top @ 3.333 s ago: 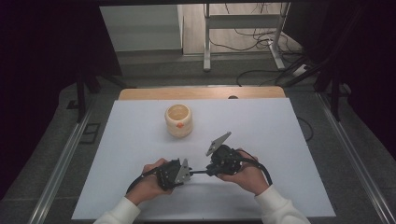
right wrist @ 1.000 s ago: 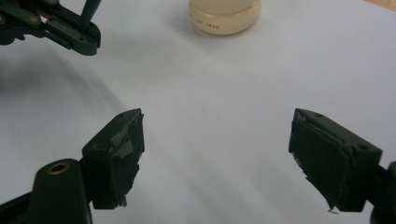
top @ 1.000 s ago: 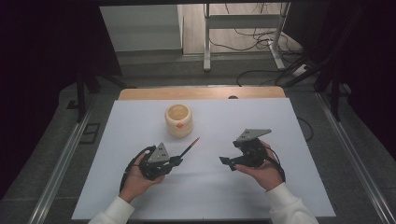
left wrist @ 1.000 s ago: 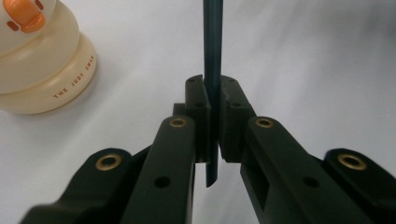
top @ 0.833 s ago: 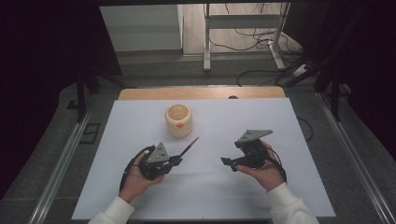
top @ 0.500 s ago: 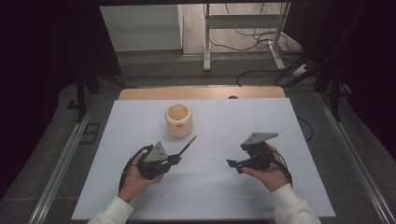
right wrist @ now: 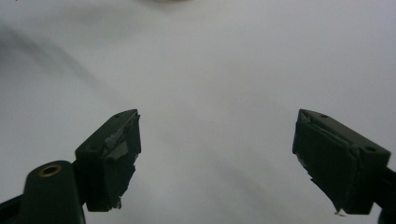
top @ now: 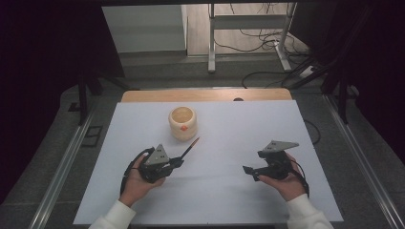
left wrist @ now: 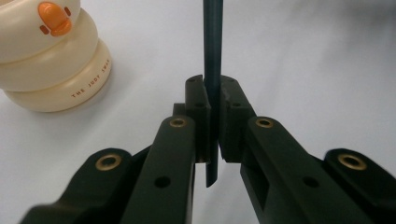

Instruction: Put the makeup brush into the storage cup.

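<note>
**Pen points at the holder, left tool has it**

The left tool (top: pixel 175 162) is clamped on a dark pen (top: pixel 190 147). In the left gripper view the jaws pinch the pen (left wrist: pixel 213 70) near its lower end, and the shaft runs straight ahead along the tool's own line. From above, the pen's long axis slants from the left tool up and to the right, its reddish tip ending just near and right of the cream pen holder (top: pixel 182 122); the tip seems apart from the holder's wall. The holder (left wrist: pixel 46 56), with a small orange duck bill on its side, stands upright on the white tabletop (top: pixel 239 124), far and slightly right of the left tool. So the left hand (top: pixel 138 177) is the nearer one by a good margin. The right tool (top: pixel 249 171) hovers well off at the right, jaws wide apart and holding nothing. To drop the pen in, it likely needs tipping upright over the holder's mouth.
</note>
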The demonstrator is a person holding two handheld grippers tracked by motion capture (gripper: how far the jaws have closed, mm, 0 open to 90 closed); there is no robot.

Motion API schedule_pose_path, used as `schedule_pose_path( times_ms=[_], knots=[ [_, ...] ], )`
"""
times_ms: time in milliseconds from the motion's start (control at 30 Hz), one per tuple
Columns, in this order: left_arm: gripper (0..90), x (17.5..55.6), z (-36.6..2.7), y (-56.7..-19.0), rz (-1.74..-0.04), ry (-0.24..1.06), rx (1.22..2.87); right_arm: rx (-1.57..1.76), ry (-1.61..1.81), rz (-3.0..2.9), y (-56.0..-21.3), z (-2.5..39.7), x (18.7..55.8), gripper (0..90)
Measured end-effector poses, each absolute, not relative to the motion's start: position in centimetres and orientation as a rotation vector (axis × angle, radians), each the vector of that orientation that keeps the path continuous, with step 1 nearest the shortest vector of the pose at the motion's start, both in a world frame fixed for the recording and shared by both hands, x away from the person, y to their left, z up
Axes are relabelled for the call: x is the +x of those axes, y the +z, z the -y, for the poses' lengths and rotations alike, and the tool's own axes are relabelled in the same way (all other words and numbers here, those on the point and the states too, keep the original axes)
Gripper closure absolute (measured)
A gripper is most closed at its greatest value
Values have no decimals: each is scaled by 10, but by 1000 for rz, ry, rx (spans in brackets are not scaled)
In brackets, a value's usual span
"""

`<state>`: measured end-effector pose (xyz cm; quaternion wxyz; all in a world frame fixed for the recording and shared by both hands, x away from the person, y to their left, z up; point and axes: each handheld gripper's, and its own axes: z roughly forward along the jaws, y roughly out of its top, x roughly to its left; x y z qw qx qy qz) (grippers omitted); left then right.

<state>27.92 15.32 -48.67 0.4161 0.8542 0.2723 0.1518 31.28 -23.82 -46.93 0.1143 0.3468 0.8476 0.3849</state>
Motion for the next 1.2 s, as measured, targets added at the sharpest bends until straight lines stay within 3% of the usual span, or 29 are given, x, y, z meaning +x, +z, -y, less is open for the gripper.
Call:
schedule_pose_path(
  times_ms=[567,1200],
  knots=[
    [849,279,-154,-485,-689,389,2136,1098,1136,-2417,-488,285,296,135],
    [849,283,-152,-476,-715,406,2070,1089,1121,-2395,-492,286,297,144]
  ],
)
